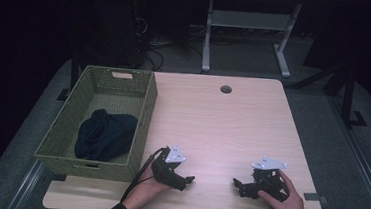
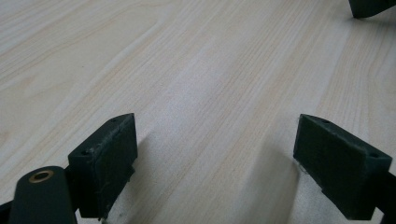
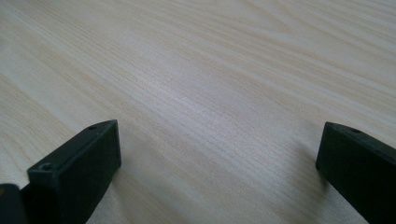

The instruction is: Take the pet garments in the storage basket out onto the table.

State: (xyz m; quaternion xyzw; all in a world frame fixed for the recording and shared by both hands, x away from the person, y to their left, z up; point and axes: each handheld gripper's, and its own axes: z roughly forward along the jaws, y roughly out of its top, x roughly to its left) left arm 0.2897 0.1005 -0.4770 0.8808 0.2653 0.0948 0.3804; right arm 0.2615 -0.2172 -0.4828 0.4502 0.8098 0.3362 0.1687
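Left tool (image 1: 183, 178) and right tool (image 1: 240, 185): both released, jaws spread wide, nothing between them, resting low on the bench (image 1: 222, 122). Dark cloth (image 1: 106, 134) lies inside the green basket (image 1: 144, 126), just left of the left tool.

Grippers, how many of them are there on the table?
2. The left gripper sits near the table's front edge, beside the green basket. The right gripper sits to its right, facing it. Both are open and empty.
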